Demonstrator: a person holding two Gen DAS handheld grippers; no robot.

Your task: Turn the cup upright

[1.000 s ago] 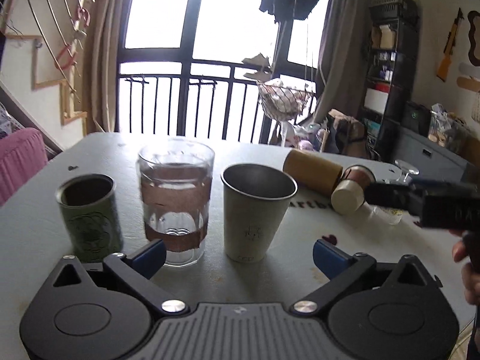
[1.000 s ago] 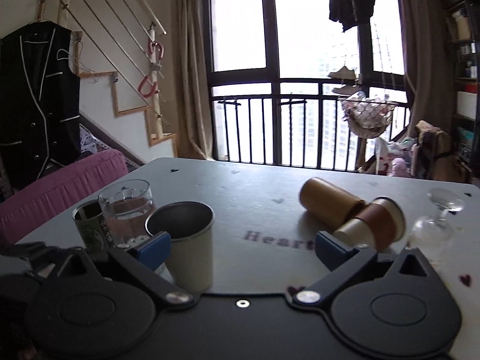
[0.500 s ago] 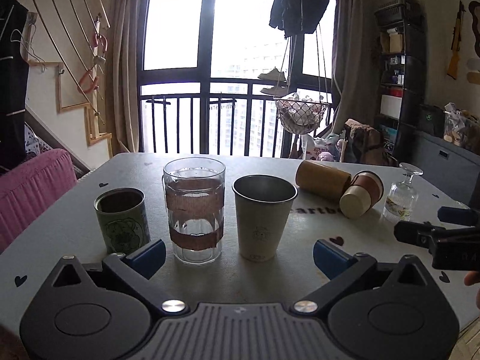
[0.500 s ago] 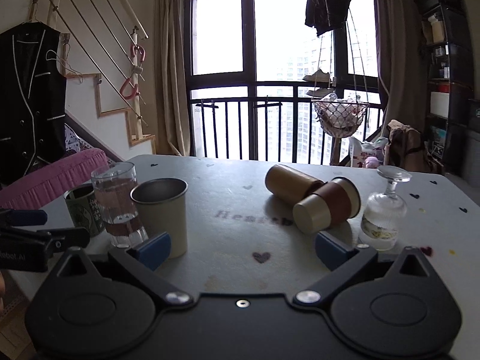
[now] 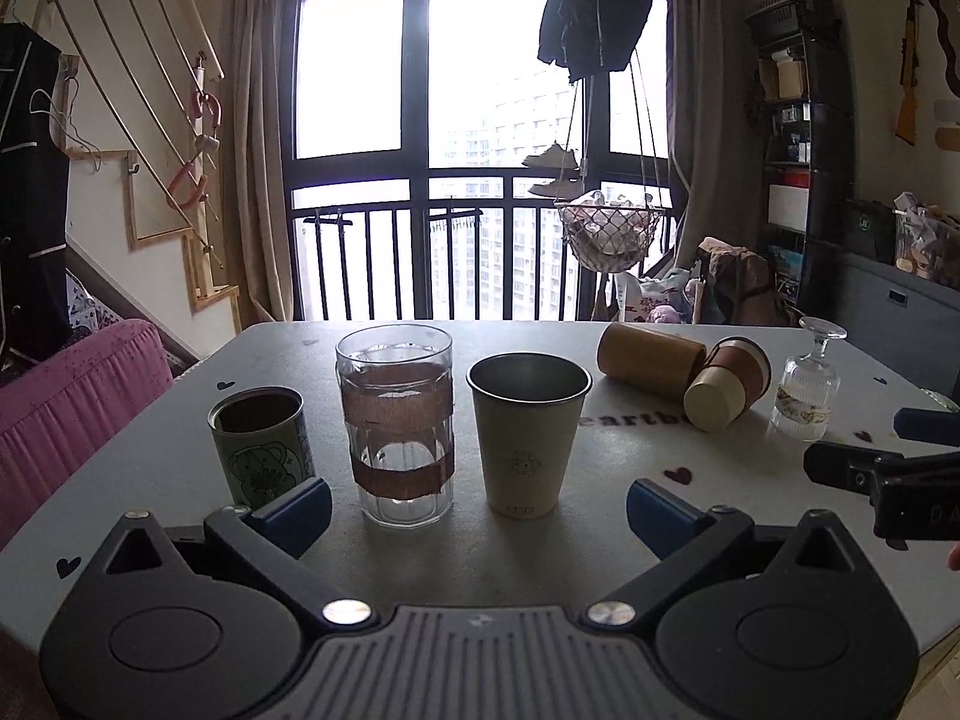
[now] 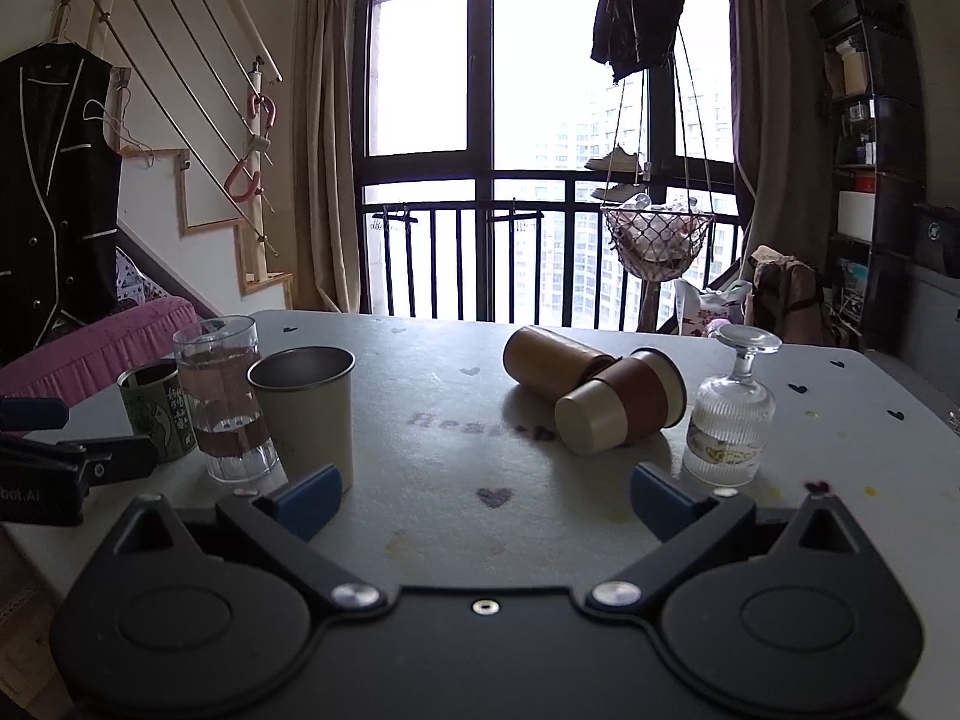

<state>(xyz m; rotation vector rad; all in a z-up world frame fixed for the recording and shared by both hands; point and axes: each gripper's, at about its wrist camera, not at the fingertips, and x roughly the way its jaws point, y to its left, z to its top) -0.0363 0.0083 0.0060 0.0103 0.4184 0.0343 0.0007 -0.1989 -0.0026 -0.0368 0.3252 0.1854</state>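
A paper cup with a brown sleeve (image 6: 621, 406) lies on its side on the grey table (image 6: 468, 516), touching a brown cylinder (image 6: 552, 360) that also lies down. Right of them a small stemmed glass (image 6: 732, 420) stands upside down. In the left wrist view the lying cup (image 5: 727, 384), cylinder (image 5: 651, 353) and glass (image 5: 807, 390) sit at the right. My right gripper (image 6: 483, 498) is open and empty, short of the lying cup. My left gripper (image 5: 477, 510) is open and empty in front of the upright cups. The right gripper also shows at that view's right edge (image 5: 900, 474).
Three upright vessels stand in a row at the left: a green tin cup (image 5: 259, 447), a clear glass with a brown band (image 5: 396, 420) and a beige metal cup (image 5: 528, 432). A pink sofa (image 5: 72, 396) is left of the table. The left gripper's body (image 6: 48, 462) sits at the table's left edge.
Both grippers have pulled back and risen from the table, so more of the table and the window shows. The cups have not moved.
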